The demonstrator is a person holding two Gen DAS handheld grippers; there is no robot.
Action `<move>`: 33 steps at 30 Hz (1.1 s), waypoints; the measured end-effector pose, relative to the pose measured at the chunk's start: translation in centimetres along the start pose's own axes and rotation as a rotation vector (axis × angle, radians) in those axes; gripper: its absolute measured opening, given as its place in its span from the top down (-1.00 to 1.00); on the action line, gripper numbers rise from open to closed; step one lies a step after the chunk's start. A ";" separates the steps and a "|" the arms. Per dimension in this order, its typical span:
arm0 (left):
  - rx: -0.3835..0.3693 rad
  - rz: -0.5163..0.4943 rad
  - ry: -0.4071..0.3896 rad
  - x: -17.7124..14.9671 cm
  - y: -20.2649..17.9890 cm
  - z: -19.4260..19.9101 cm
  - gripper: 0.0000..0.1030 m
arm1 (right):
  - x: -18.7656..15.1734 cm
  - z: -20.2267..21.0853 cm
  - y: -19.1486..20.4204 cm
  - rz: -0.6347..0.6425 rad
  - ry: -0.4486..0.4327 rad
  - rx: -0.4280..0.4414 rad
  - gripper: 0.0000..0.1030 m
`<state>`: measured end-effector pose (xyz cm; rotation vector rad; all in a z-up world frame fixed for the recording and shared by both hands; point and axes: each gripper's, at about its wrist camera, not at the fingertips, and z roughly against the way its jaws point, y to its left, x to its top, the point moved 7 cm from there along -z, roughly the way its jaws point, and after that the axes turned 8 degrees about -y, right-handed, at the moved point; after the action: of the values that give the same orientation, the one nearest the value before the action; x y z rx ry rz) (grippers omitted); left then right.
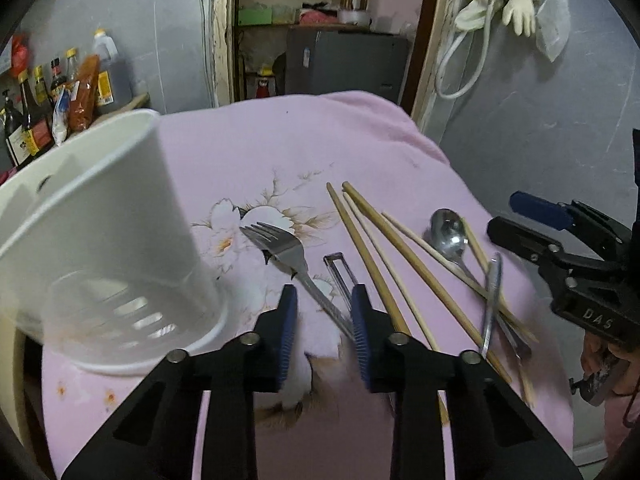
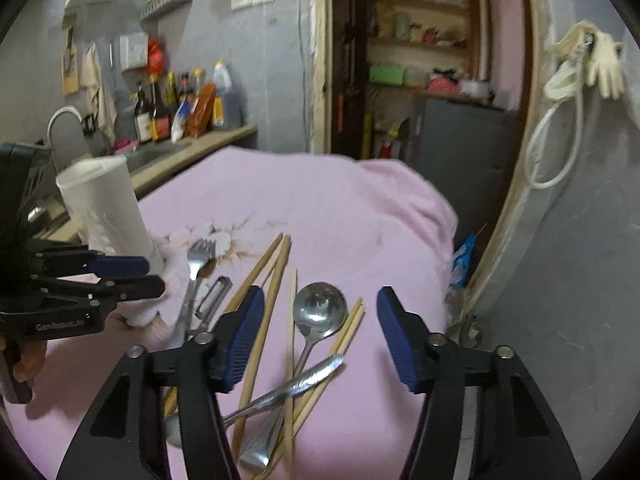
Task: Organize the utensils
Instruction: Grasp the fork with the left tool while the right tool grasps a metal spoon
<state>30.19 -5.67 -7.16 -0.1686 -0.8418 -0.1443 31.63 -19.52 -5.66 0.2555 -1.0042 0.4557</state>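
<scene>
Dim, flat indoor light with a purple cast. Fisheye bending curves the doorframe [image 2: 516, 200] near black corners. Glare on the spoon [image 2: 320, 310]; knife [image 1: 492, 300] beside it motion-blurred.

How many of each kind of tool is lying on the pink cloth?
Fork: 1
Peeler: 1
Spoon: 1
Knife: 1
Chopsticks: 5 that show, though they overlap, so one more could be hidden
Total: 9
</scene>
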 end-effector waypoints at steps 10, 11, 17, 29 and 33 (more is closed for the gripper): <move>0.029 0.002 0.035 0.3 1.3 -3.4 0.59 | -1.8 -5.9 -0.6 0.010 0.181 0.027 0.03; 0.029 -0.006 0.032 0.0 0.9 -3.4 0.59 | -1.9 -6.1 -0.7 0.008 0.189 0.033 0.03; 0.002 0.030 0.079 -0.8 0.9 -4.3 0.59 | -1.8 -6.4 -0.3 0.019 0.202 0.064 0.03; -0.041 0.076 0.079 -0.8 0.9 -3.5 0.88 | -2.0 -6.7 -0.3 -0.002 0.216 0.089 0.38; -0.079 0.084 0.079 -1.0 0.7 -2.5 0.98 | -2.0 -6.4 -0.3 -0.043 0.214 0.122 0.55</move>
<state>31.48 -5.40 -9.61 -0.2701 -0.7495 -0.1048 35.63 -17.64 -10.70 0.3293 -0.7619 0.4952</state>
